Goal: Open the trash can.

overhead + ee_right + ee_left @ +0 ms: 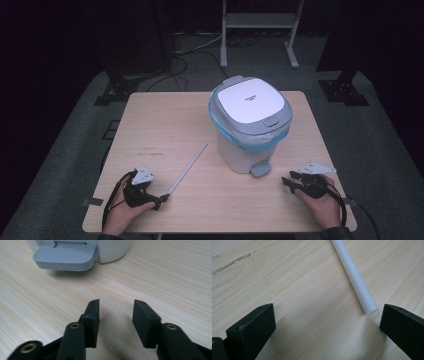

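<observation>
Nearest the person, the left hand-held gripper (161, 200) gapes wide around the white tube's (187, 170) blunt matte end; the right hand-held gripper (289, 182) stands partly open, empty. Beyond, on the pale wood-grain worktop (160, 125), its view reveals the rounded bin's (249, 125) ribbed grey pedal (65, 257).

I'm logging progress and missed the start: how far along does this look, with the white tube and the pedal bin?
Nothing looks done: the bin has its lid shut, and the white tube lies loose on the table. In hand: nothing is gripped; the left gripper stands open at the tube's near end, and the right gripper is open, facing the pedal. Left, probably: grasp the tube, open the lid, drop it in.
</observation>
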`<state>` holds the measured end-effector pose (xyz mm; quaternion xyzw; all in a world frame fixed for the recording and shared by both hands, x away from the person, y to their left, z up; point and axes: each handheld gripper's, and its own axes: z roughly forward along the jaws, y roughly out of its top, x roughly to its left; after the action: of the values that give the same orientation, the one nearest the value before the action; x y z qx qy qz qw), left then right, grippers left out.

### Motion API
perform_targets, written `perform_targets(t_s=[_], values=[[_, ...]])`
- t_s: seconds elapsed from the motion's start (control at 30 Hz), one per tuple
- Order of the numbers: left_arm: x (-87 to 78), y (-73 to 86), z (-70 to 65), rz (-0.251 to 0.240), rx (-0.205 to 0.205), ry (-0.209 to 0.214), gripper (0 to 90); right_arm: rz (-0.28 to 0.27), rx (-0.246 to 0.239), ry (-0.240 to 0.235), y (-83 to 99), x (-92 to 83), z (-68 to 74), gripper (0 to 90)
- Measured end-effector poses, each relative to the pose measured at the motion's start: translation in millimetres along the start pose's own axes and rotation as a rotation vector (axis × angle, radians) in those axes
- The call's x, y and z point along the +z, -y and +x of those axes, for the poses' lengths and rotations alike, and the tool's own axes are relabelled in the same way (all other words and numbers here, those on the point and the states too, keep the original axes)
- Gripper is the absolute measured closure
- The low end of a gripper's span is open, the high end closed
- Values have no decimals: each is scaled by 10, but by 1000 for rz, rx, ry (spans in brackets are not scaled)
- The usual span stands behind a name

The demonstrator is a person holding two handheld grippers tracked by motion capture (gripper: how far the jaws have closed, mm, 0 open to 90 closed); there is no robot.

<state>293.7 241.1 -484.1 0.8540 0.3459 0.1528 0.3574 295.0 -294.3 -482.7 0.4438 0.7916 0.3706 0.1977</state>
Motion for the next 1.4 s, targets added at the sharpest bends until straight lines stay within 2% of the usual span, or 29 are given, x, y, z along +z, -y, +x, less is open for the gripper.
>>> perform_targets(t_s=[0.07,0.1,0.17,0.27,0.3,0.37,0.6,1.07,1.4], values=[[0,0,0,0,0,0,0,0,1,-2,-10,-4,8,633],[0,0,0,0,0,0,0,-12,7,-2,-31,-12,22,697],[0,0,0,0,0,0,0,-14,8,-4,-39,-16,25,717],[0,0,0,0,0,0,0,-30,10,-10,-67,-24,40,808],[0,0,0,0,0,0,0,-37,7,-14,-80,-31,47,882],[0,0,0,0,0,0,0,-40,8,-13,-87,-40,52,898],[0,0,0,0,-1,0,0,-65,37,-58,-148,-63,53,900],[2,-1,0,-1,-2,-1,0,-87,12,-95,-326,2,169,900],[2,-1,0,-1,-3,-1,0,-80,-5,-122,-406,119,250,900]])
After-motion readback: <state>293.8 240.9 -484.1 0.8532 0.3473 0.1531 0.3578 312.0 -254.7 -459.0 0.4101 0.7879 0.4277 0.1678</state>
